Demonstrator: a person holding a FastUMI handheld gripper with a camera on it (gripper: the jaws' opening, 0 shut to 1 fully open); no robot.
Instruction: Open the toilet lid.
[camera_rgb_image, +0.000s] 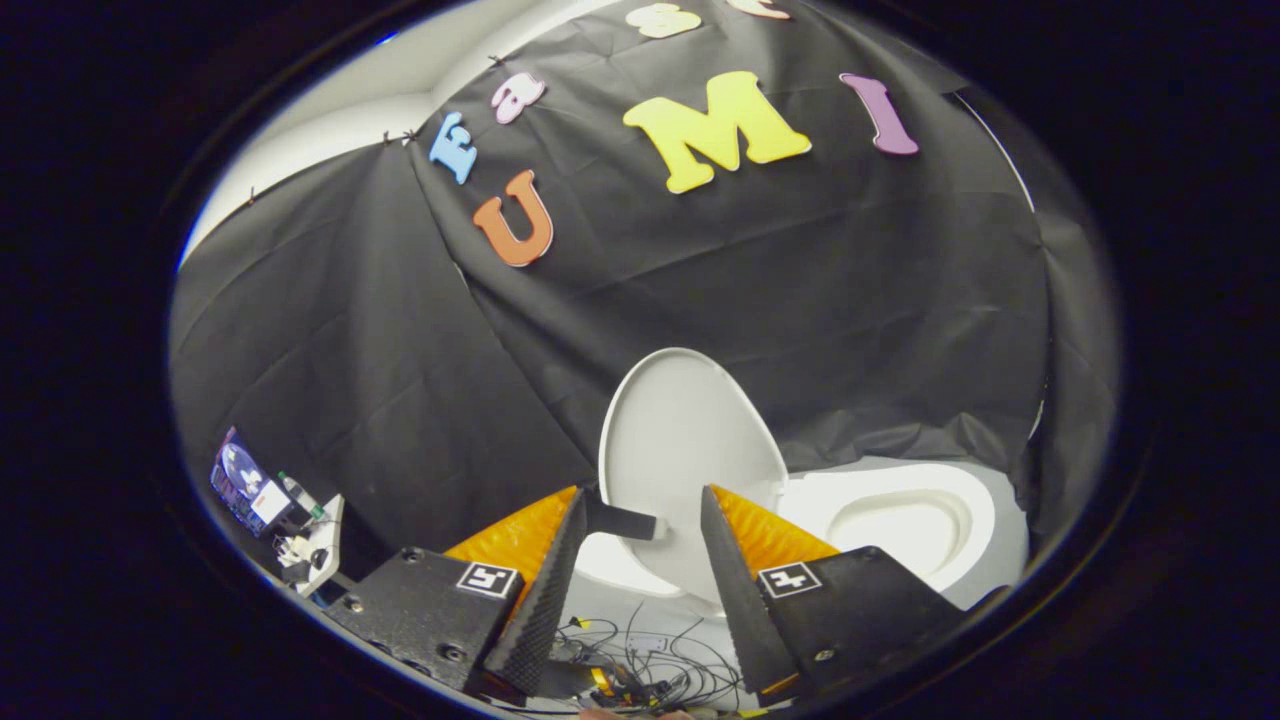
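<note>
Toilet lid (680, 440) stands raised, just ahead of the fingers and rising beyond the gap between them. Toilet bowl (900, 520) lies exposed beside it, past the right finger. Gripper (643, 510) fingers are spread apart, holding nothing. A black strap (622, 521) projects from the left fingertip toward the lid

A tangle of thin black cables (650, 665) lies on the pale floor at the bottom centre of the frame. At the lower left, a lit screen (243, 482) tilts beside a small white stand (318, 545) with dark bits on it. Black cloth (400, 380) drapes across the middle, with a white wall (330, 130) showing at the upper left
</note>
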